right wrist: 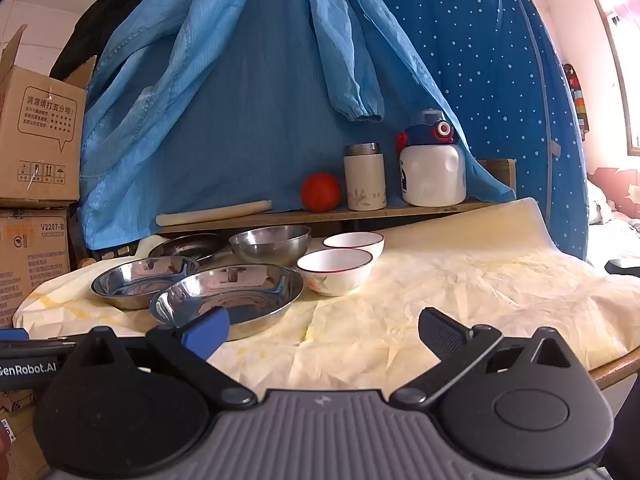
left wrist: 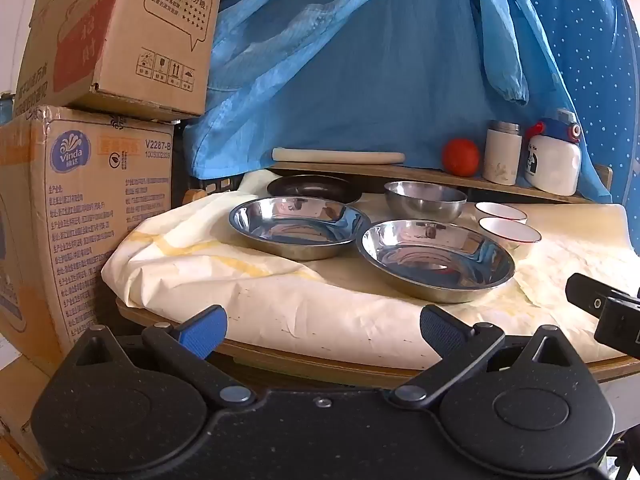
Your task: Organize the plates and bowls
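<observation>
Two shallow steel plates sit on the cream-covered table: a left one (left wrist: 298, 226) (right wrist: 144, 280) and a nearer right one (left wrist: 436, 258) (right wrist: 230, 296). Behind them are a dark plate (left wrist: 314, 188) (right wrist: 188, 245) and a steel bowl (left wrist: 425, 199) (right wrist: 271, 242). Two white bowls with red rims stand to the right, one near (left wrist: 509, 232) (right wrist: 335, 270) and one far (left wrist: 501, 211) (right wrist: 354, 242). My left gripper (left wrist: 322, 330) is open and empty at the table's front edge. My right gripper (right wrist: 324, 332) is open and empty over the cloth, its left finger (right wrist: 206, 332) in front of the near steel plate.
A low wooden shelf (right wrist: 320, 216) behind the dishes holds a rolling pin (right wrist: 214, 212), a tomato (right wrist: 320, 191), a white flask (right wrist: 364, 178) and a white bottle (right wrist: 434, 166). Stacked cardboard boxes (left wrist: 80, 184) stand left. Blue fabric (left wrist: 380, 60) hangs behind.
</observation>
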The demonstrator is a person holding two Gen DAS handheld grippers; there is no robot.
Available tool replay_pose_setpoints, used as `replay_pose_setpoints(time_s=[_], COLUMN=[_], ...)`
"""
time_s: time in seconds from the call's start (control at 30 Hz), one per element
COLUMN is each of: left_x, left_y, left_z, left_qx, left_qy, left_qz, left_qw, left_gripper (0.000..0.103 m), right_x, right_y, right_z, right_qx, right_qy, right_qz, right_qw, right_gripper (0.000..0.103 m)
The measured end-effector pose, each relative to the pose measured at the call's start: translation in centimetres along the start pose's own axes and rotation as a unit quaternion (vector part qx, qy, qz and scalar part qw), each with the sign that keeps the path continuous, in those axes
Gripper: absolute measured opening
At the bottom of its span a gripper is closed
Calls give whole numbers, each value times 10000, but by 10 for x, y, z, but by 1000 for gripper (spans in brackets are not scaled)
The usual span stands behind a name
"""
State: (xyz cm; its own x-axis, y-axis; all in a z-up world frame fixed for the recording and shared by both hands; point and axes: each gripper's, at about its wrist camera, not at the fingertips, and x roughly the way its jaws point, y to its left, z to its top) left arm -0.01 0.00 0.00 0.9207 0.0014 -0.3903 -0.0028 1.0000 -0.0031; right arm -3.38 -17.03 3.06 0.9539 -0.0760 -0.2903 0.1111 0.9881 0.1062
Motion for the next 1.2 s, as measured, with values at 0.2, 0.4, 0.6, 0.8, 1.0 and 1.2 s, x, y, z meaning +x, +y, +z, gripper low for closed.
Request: replay_pose_setpoints(time_s=[0.2,0.4,0.6,0.8,1.0,1.2], left_x=[0,0,-3,-3,-2,-4], left_y=[0,0,-3,-3,-2,-3], left_z=[0,1,2,1,1,1], left_qx=[11,-29,-4,-5,-5,-6], left_qy=[14,19,15,9,3,-1], left_qz=[-5,-50,-42,-38,-47,-48], left_qw=[10000,10000,10000,10000,10000,10000], left_gripper=[102,102,102,102,102,102], right_x=[0,0,0,0,0,0], right_y=[0,0,0,0,-1,-1], right_z=[0,0,-1,-1,-1,-1], right_qx=[14,16,18,20,17,17], right_qy=[-3,-6,-6,-6,-1,5], right_qz=[6,6,8,8,2,4], right_qw=[10000,10000,10000,10000,10000,10000], right_gripper=[103,103,103,103,103,103])
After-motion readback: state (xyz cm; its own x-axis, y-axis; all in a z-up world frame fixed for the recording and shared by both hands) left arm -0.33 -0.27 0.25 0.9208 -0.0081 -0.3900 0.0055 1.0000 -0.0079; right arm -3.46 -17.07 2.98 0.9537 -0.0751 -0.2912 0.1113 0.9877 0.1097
